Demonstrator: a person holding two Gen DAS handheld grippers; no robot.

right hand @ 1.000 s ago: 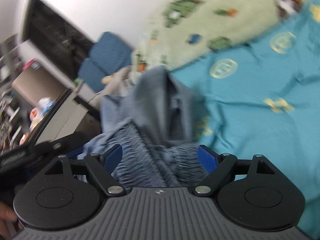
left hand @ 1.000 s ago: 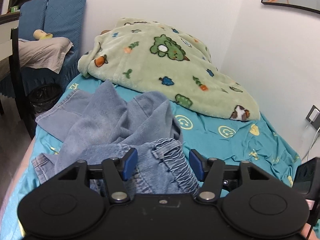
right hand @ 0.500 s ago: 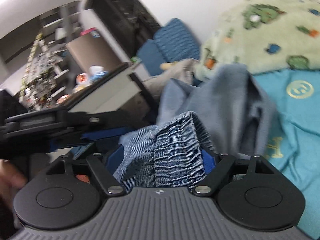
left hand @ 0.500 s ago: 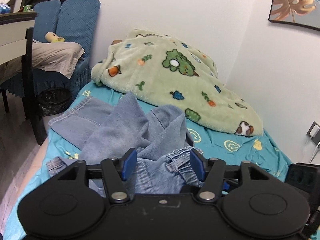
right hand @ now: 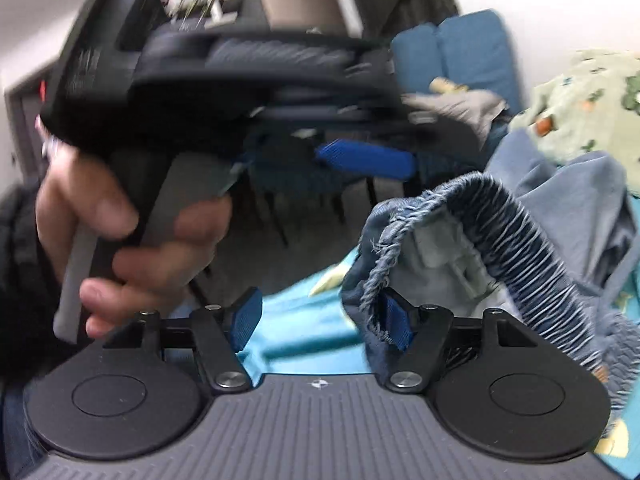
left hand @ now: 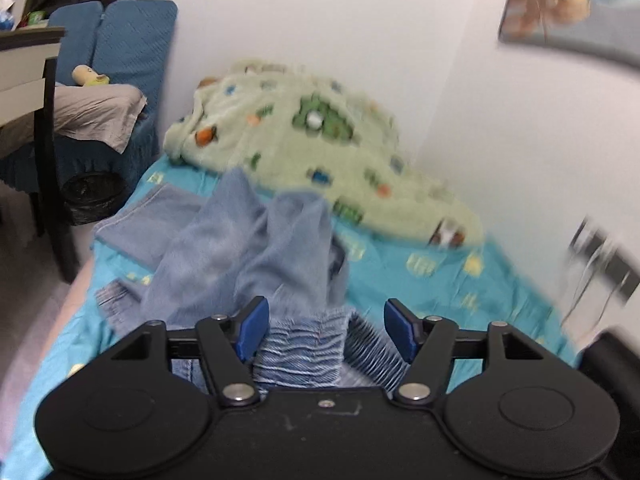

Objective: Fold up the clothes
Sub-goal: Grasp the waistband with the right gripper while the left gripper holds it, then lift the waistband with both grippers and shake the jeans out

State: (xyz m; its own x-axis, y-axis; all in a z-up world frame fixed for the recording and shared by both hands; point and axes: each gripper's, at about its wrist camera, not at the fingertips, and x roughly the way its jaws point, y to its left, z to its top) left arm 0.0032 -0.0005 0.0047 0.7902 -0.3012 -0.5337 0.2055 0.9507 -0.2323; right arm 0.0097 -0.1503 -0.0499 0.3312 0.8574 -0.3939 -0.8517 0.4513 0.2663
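A pair of blue jeans [left hand: 256,256] lies crumpled on the teal bed sheet [left hand: 460,280]. Its elastic waistband [left hand: 304,348] sits between the open blue pads of my left gripper [left hand: 326,330]. In the right wrist view the waistband [right hand: 516,220] arches up at the right, draped over the right finger. My right gripper [right hand: 320,320] is open, with only sheet between its pads. The left gripper [right hand: 240,80] shows there too, held by a hand [right hand: 132,224] at upper left.
A green cartoon blanket [left hand: 320,148] is heaped at the bed's far end against the white wall. A blue chair [left hand: 116,64] with grey cloth, a dark table leg [left hand: 52,168] and a black bin [left hand: 92,196] stand left of the bed.
My right gripper swung left, and the waistband slipped from between its pads to its right side. The left gripper now fills its upper view. The left view shifted slightly with the waistband between its pads.
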